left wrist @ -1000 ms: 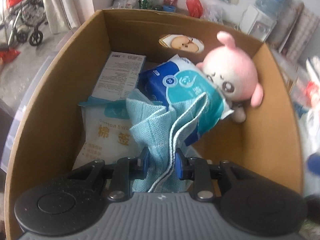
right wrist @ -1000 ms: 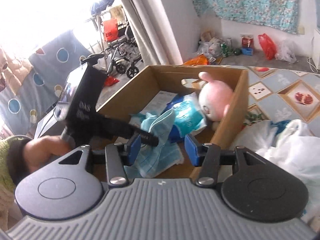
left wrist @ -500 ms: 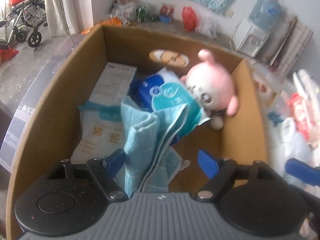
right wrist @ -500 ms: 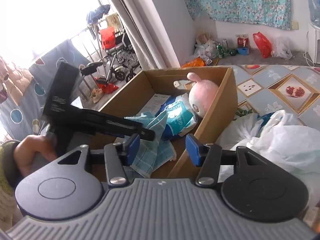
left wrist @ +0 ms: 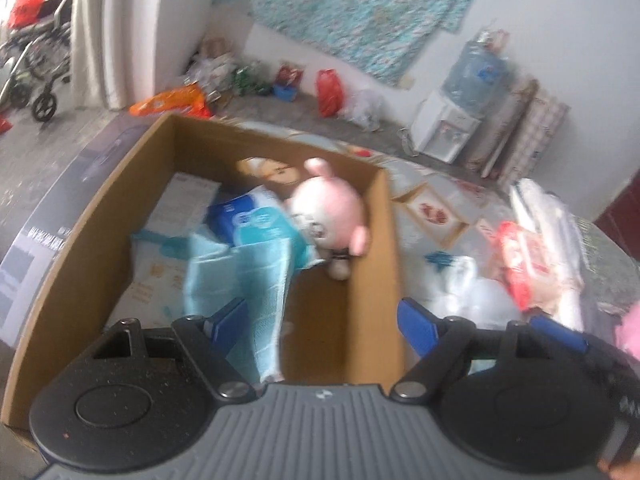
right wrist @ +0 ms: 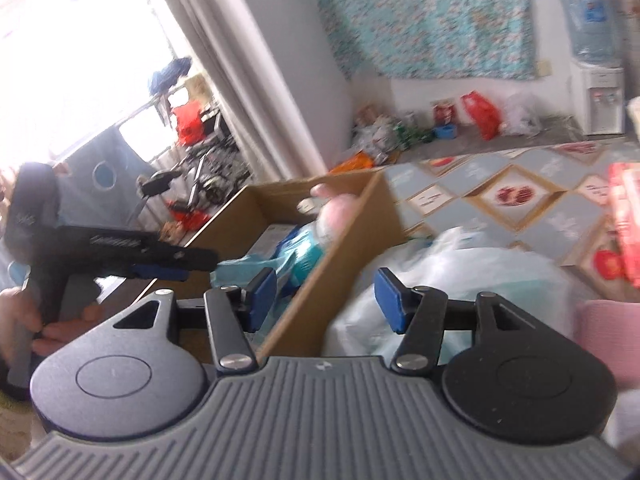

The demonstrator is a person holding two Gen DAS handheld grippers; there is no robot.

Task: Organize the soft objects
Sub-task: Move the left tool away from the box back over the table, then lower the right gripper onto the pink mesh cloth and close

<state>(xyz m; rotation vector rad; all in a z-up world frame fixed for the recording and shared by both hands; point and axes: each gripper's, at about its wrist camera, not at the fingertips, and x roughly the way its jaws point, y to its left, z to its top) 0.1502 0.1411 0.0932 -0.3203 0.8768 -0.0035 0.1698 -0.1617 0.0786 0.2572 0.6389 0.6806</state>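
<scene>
In the left wrist view a cardboard box (left wrist: pixel 92 248) holds a pink plush toy (left wrist: pixel 328 212), a blue tissue pack (left wrist: pixel 256 220), a white packet (left wrist: pixel 152 276) and a light blue cloth (left wrist: pixel 256 280). My left gripper (left wrist: pixel 320 328) hangs open above the box's near end; the cloth lies loose in the box, draped by the left finger (left wrist: pixel 228 320). My right gripper (right wrist: pixel 326 300) is to the right of the box (right wrist: pixel 320 280), over a white plastic bag (right wrist: pixel 460 272). Its jaws are opening with nothing between them. The left gripper (right wrist: pixel 160 268) shows at the left.
White plastic bags (left wrist: pixel 472 292) and a red-and-white package (left wrist: pixel 516 256) lie on the patterned mat (right wrist: pixel 500 196) right of the box. A pink soft item (right wrist: pixel 608 340) sits at the far right. A water dispenser (left wrist: pixel 452 128) and clutter line the back wall.
The left gripper let go of the light blue cloth, opened wide and rose away from the box. The right gripper swung right, from over the box to over the plastic bags, opening a little.
</scene>
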